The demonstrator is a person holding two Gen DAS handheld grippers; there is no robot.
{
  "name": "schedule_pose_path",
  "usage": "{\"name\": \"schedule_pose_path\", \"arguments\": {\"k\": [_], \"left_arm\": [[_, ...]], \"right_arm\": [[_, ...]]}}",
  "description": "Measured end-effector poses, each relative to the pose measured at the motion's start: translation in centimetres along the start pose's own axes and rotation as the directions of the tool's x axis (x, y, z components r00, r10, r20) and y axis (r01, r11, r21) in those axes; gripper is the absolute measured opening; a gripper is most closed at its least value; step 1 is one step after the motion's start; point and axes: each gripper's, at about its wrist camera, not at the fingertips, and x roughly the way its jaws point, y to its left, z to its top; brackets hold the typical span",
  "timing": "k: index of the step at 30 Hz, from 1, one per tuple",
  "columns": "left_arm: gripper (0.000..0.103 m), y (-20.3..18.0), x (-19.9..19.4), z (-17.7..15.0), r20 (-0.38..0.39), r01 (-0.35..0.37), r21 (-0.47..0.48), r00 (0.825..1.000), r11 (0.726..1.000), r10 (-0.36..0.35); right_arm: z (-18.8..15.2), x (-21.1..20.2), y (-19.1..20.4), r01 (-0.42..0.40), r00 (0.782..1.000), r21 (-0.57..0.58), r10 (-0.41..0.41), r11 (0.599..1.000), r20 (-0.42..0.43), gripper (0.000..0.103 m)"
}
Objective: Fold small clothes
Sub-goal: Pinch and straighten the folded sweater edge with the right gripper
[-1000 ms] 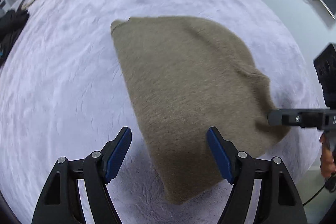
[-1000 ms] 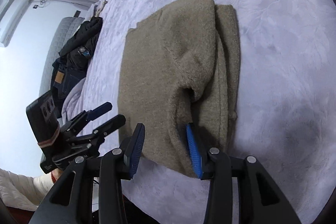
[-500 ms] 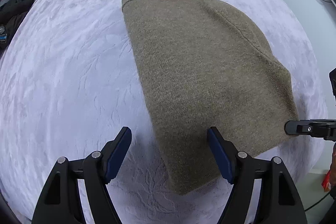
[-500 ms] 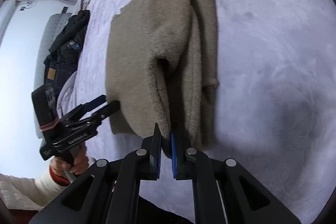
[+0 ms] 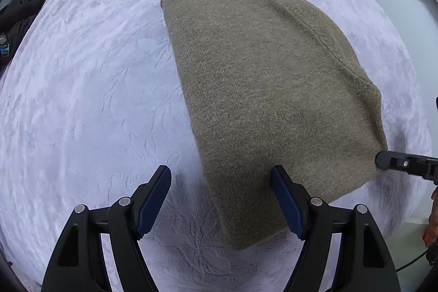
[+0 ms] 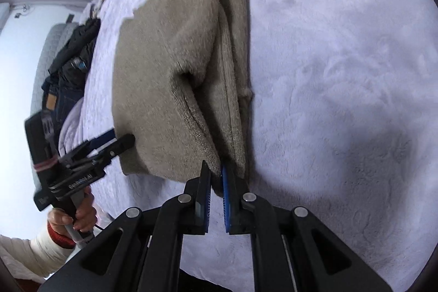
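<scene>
Far left on the pale lilac bedspread [image 5: 82,89], dark clothes [image 5: 16,15] sit heaped at the edge, well apart from the action. Next, the left gripper [image 5: 220,199] hangs with its blue pads spread wide, gripping nothing; the near corner of the folded olive-brown sweater [image 5: 262,100] lies between its fingers, the right pad against the knit. The sweater lies flat mid-bed, its layers stacked. On to the right side: the right gripper [image 6: 215,182] is clenched on the sweater's near edge, a fold of knit pinched between its pads, and its black tip also shows at the sweater's right corner in the left wrist view.
</scene>
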Motion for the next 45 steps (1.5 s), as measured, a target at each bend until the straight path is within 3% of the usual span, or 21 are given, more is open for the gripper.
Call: {"name": "schedule_pose_path", "arguments": {"k": [2,4,5,9,13,14,15,17,21,24,26,28,30,34,37,40,41,43,45], "left_arm": [[0.076,0.4,-0.5,0.2,0.011,0.006,0.001,1.000,1.000,-0.006],[0.076,0.8,-1.1,0.4,0.039,0.027,-0.007,0.999,1.000,-0.026],[0.076,1.1,-1.5,0.5,0.051,0.033,-0.014,0.998,0.999,-0.032],[0.076,1.7,-1.3,2.0,0.073,0.056,-0.048,0.996,0.997,-0.052],[0.076,2.4,-0.1,3.4,0.074,0.103,-0.097,0.993,0.990,-0.096],[0.076,2.2,0.3,3.6,0.068,0.097,-0.102,0.994,0.990,-0.090],[0.076,2.1,0.5,3.7,0.066,0.090,-0.104,0.994,0.990,-0.083],[0.076,1.8,0.1,3.7,0.082,0.066,-0.096,0.995,0.993,-0.058],[0.076,0.7,-0.1,3.3,0.123,0.026,-0.011,0.992,1.000,-0.024],[0.076,-0.2,1.0,3.0,0.110,0.017,0.026,0.994,1.000,-0.020],[0.076,-0.4,1.3,2.9,0.102,0.019,0.029,0.995,0.999,-0.022],[0.076,-0.2,1.2,2.9,0.104,0.024,0.025,0.994,0.999,-0.027],[0.076,0.0,1.2,2.8,0.103,0.029,0.026,0.994,0.999,-0.032],[0.076,-0.1,1.1,2.8,0.098,0.025,0.037,0.995,0.999,-0.028],[0.076,-0.4,1.1,2.7,0.099,0.004,0.047,0.995,0.999,-0.009],[0.077,-0.6,1.1,2.8,0.096,-0.008,0.047,0.995,0.999,0.003],[0.083,-0.6,1.1,2.8,0.094,-0.012,0.047,0.996,0.999,0.008],[0.086,-0.3,1.2,2.6,0.089,-0.015,0.043,0.996,0.999,0.011],[0.086,0.1,1.3,2.3,0.077,0.005,0.032,0.997,0.999,-0.007]], "right_arm": [[0.3,-1.6,0.2,0.020,0.997,-0.006,-0.020,1.000,0.080,0.022],[1.2,-3.4,0.2,0.030,0.985,-0.015,-0.027,0.999,0.169,0.061],[2.1,-3.9,0.1,0.027,0.980,-0.010,-0.024,1.000,0.199,0.067],[7.1,-3.3,-0.4,-0.080,0.968,0.018,0.073,0.997,0.238,0.067],[11.8,0.6,0.2,-0.079,0.980,0.002,0.078,0.997,0.184,0.057],[12.7,1.6,0.1,-0.071,0.984,0.013,0.068,0.997,0.163,0.046],[13.4,2.6,0.0,-0.066,0.989,0.036,0.061,0.997,0.133,0.018],[13.8,2.7,0.8,-0.056,0.991,0.013,0.054,0.998,0.120,0.017],[12.7,0.5,3.7,0.083,0.984,-0.150,-0.057,0.985,0.167,0.016],[13.0,2.3,1.6,0.180,0.980,-0.149,-0.164,0.972,0.113,0.015],[13.0,3.0,-0.3,0.134,0.988,-0.104,-0.126,0.985,0.086,0.018],[12.7,2.0,-1.7,0.049,0.992,-0.004,-0.048,0.999,0.120,0.023],[11.6,0.5,-1.9,0.049,0.986,0.027,-0.052,0.998,0.159,0.027],[9.2,-2.4,0.0,0.000,0.983,-0.022,0.004,1.000,0.182,0.024],[7.3,-2.6,3.2,-0.068,0.987,-0.106,0.082,0.992,0.140,0.024],[6.3,-0.8,5.0,-0.008,0.995,-0.174,0.025,0.985,0.094,0.024],[6.2,0.0,5.0,0.041,0.995,-0.189,-0.023,0.981,0.095,0.024],[5.9,1.4,3.6,0.111,0.990,-0.168,-0.095,0.979,0.104,0.010],[5.3,1.7,1.5,0.099,0.989,-0.100,-0.086,0.990,0.124,0.000]]}}
